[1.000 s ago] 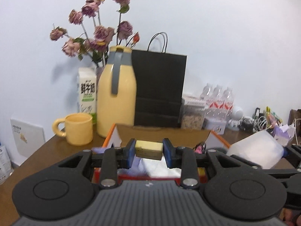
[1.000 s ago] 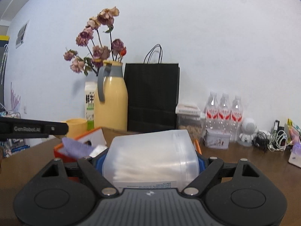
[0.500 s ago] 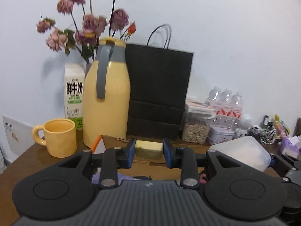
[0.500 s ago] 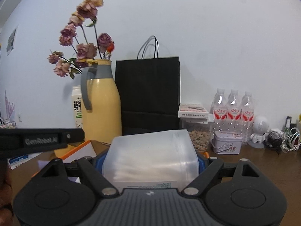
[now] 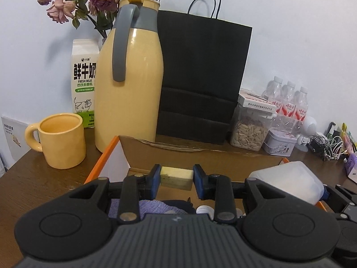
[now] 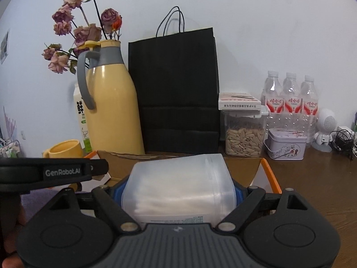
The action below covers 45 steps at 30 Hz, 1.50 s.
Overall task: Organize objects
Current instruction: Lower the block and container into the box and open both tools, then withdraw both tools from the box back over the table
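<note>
Yellow block, left wrist view: a small pale-yellow rectangular block (image 5: 176,178) sits at centre frame, clamped between the blue pads of the left gripper (image 5: 176,178).
Box below: an orange-edged cardboard box (image 5: 200,156) fills the lower middle, its brown flap raised at the back; lilac cloth (image 5: 154,207) and white bottle caps (image 5: 204,210) show inside.
Step in hand: the block appears to be carried above the open box, either for packing or just lifted out; which one cannot be told.
Next move: likely a lowering into a free spot among the contents, then a release, with care for the other tool close at lower right.
Right wrist view: a translucent white plastic tub (image 6: 178,187) lies on its side at lower centre, squeezed between the fingers of the right gripper (image 6: 178,197).
Tub position: held over the near part of the same box, whose orange rim (image 6: 271,176) shows at right.
Backdrop: a tall yellow thermos jug with grey handle (image 6: 109,102) and a black paper carrier bag (image 6: 176,89) stand behind, upper centre.
Hidden: the box floor and most of its contents are masked by both tool bodies.
Unclear: the tub's contents read only as a white blur; its label text is too small.
Cut off: the left tool's black arm (image 6: 53,172) enters at left edge, its tips out of sight.
</note>
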Each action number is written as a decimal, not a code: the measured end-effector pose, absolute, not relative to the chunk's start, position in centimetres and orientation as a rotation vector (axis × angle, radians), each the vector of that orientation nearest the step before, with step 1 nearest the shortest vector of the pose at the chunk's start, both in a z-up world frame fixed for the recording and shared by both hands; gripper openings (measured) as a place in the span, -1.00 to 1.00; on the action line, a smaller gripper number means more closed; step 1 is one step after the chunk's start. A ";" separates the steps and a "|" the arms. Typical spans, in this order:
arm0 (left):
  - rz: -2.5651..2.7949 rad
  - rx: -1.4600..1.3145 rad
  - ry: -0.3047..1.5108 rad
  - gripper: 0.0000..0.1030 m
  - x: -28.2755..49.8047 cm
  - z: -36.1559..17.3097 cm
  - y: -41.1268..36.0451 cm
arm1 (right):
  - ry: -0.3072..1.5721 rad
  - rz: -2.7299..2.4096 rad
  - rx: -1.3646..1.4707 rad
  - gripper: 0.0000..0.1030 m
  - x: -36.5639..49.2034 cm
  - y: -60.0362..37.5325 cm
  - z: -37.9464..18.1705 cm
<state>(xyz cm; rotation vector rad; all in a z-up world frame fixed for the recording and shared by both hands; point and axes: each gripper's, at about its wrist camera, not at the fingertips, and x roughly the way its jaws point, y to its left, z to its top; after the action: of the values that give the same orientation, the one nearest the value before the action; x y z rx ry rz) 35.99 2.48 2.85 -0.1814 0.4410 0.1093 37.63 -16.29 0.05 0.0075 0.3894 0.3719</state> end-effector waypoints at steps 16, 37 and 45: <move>0.137 -0.150 0.385 1.00 35.2 3.5 1.9 | 0.400 0.317 0.006 1.00 37.8 -16.7 0.2; 0.085 -0.140 0.269 1.00 29.3 6.1 0.3 | 0.339 0.347 -0.030 1.00 32.1 -18.9 2.2; 0.070 -0.138 0.260 1.00 25.0 6.6 1.0 | 0.329 0.357 -0.062 1.00 28.3 -20.2 2.5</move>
<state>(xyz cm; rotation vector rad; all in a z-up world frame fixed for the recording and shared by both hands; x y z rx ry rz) 24.97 1.00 6.62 -0.1375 0.2603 0.0702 28.27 -20.17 2.47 -0.0624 0.3288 0.3572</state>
